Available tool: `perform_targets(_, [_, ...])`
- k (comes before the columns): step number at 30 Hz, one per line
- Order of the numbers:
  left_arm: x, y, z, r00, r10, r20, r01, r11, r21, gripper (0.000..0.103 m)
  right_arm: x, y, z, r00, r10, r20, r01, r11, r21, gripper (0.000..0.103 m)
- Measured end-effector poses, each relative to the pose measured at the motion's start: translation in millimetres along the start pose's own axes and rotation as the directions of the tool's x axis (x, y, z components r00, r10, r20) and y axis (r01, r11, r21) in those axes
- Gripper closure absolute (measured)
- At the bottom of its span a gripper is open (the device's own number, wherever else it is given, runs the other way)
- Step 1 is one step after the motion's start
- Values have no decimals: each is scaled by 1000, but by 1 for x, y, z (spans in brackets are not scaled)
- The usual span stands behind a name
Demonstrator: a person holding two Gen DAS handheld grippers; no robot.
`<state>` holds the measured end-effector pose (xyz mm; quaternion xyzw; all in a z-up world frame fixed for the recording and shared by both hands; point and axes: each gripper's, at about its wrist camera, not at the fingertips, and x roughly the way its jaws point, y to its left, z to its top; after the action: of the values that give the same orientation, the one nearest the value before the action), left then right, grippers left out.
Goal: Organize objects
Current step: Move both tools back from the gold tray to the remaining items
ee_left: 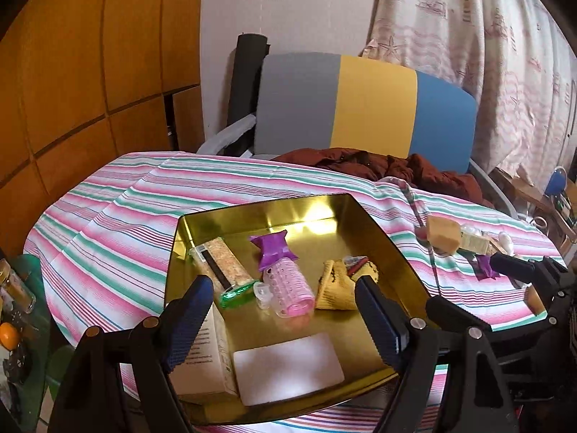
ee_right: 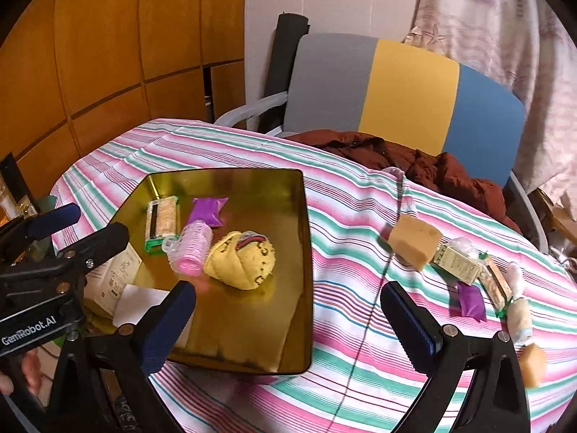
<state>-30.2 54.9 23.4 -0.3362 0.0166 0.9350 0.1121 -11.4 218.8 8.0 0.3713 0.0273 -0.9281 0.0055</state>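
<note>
Both claws wide open, empty: left gripper (ee_left: 285,319) over gold tin (ee_left: 375,222), right gripper (ee_right: 288,321) over cloth. We judge tan sponge block (ee_right: 414,243), ahead-right of right claw, light, squashy; pinch across flat sides.

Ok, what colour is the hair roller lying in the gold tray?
Pink, translucent plastic: the hair roller shows best in the left wrist view, inside the gold tray.

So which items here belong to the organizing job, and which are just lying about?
Job:
gold tray
pink roller
yellow pouch
tan block
small carton
purple packet

Lying about:
brown jacket
chair
curtain
</note>
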Motion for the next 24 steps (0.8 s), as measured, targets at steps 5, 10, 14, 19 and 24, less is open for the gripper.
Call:
perform_targets(5, [0, -5, 1, 1000, -12, -5, 12, 1000, 14, 21, -4, -17, -4, 999, -32, 2, 32, 999, 30, 0])
perform_targets(10, [4, -11, -3, 999, -29, -24, 29, 999, 29, 21, -3, -39, -10, 997, -71, -17, 72, 995, 68, 0])
perform_targets(14, [7, -16, -7, 996, -81, -44, 82, 996, 36, 21, 2, -50, -17, 996, -75, -48, 79, 993, 91, 0])
perform_targets(19, [8, -25, -11, 984, -163, -72, 166, 986, 35, 21, 6, -56, -23, 995, -62, -77, 70, 993, 100, 0])
perform_targets(24, [8, -28, -12, 979, -191, -70, 194, 980, 37, 21, 11, -81, -27, 991, -65, -117, 82, 986, 144, 0])
